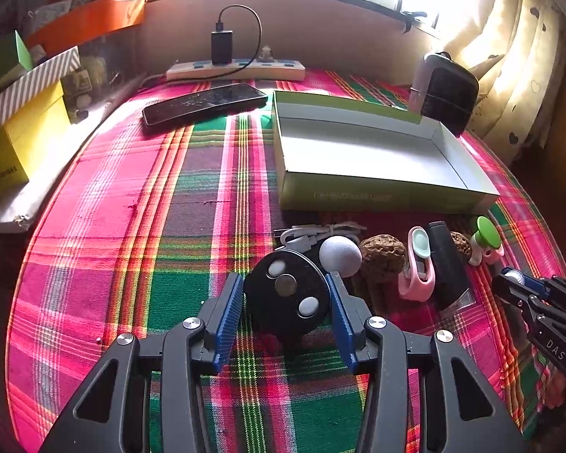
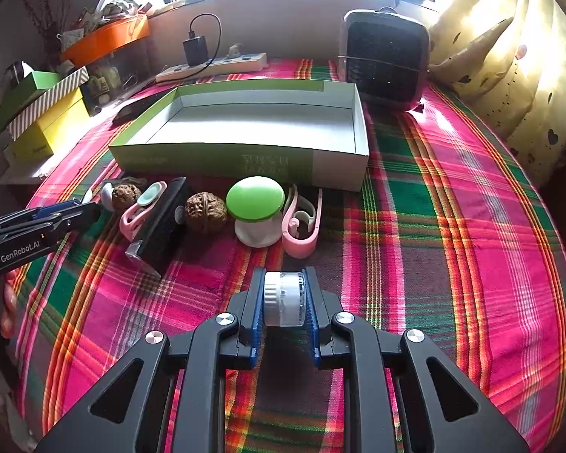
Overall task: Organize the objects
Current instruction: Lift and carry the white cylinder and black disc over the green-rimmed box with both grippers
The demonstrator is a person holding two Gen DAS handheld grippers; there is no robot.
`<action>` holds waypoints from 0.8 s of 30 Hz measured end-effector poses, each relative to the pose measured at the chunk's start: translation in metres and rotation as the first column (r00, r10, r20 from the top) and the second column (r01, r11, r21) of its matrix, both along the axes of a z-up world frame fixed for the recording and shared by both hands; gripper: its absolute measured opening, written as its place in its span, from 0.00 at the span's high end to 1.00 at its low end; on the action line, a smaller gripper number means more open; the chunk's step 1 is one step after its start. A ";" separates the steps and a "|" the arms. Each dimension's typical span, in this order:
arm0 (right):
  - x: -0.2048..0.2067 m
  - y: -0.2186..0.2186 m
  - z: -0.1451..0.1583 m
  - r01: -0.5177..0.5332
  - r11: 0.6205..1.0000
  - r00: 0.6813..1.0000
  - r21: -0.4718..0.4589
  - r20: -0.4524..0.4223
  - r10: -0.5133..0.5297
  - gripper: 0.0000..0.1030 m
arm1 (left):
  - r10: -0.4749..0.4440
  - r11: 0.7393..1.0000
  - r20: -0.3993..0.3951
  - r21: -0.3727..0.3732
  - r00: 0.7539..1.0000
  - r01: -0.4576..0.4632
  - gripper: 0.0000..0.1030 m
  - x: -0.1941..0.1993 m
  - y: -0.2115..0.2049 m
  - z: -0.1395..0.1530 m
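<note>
Disc (image 1: pixel 286 296) clamped in left gripper (image 1: pixel 285 311).

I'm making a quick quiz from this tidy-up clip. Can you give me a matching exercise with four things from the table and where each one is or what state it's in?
Things:
1. black disc
2. small white cylinder
3. phone
4. green-sided box

States or places:
A. lying by the power strip
B. clamped in the right gripper
C. open, nothing inside
D. between the blue pads of the left gripper

Pairs: 1-D, 2-B, 3-A, 4-C
</note>
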State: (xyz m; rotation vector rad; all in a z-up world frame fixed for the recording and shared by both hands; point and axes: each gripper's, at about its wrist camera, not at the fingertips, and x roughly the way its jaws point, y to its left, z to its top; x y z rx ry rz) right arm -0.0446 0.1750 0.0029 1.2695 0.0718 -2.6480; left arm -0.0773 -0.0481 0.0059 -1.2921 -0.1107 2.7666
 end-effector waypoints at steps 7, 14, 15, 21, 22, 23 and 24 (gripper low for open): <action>0.000 -0.001 0.004 -0.009 1.000 1.000 0.000 -0.015 0.009 0.81 | -0.005 1.000 -0.013 -0.004 1.000 0.004 0.59 0.003 0.000 0.006; 0.000 -0.004 0.015 -0.021 1.000 0.999 0.000 -0.044 0.021 0.81 | -0.013 1.000 -0.042 -0.005 0.999 0.013 0.59 0.004 0.002 0.019; 0.000 -0.004 0.016 -0.023 1.000 0.999 0.000 -0.048 0.023 0.81 | -0.016 1.000 -0.044 -0.006 0.999 0.015 0.59 0.004 0.002 0.021; -0.006 -0.008 0.029 -0.040 0.999 0.997 -0.012 -0.074 0.039 0.81 | -0.025 1.000 -0.062 -0.007 0.998 0.025 0.58 0.001 0.005 0.031; -0.007 -0.010 0.032 -0.043 0.999 0.996 -0.010 -0.083 0.042 0.81 | -0.027 1.000 -0.065 -0.004 0.998 0.026 0.59 0.000 0.005 0.033; -0.008 -0.011 0.035 -0.048 0.999 0.995 -0.009 -0.091 0.047 0.81 | -0.028 1.000 -0.068 0.000 0.997 0.028 0.59 -0.001 0.005 0.035; -0.010 -0.013 0.037 -0.053 0.999 0.994 -0.008 -0.099 0.052 0.81 | -0.031 1.000 -0.070 0.002 0.997 0.031 0.58 -0.003 0.005 0.037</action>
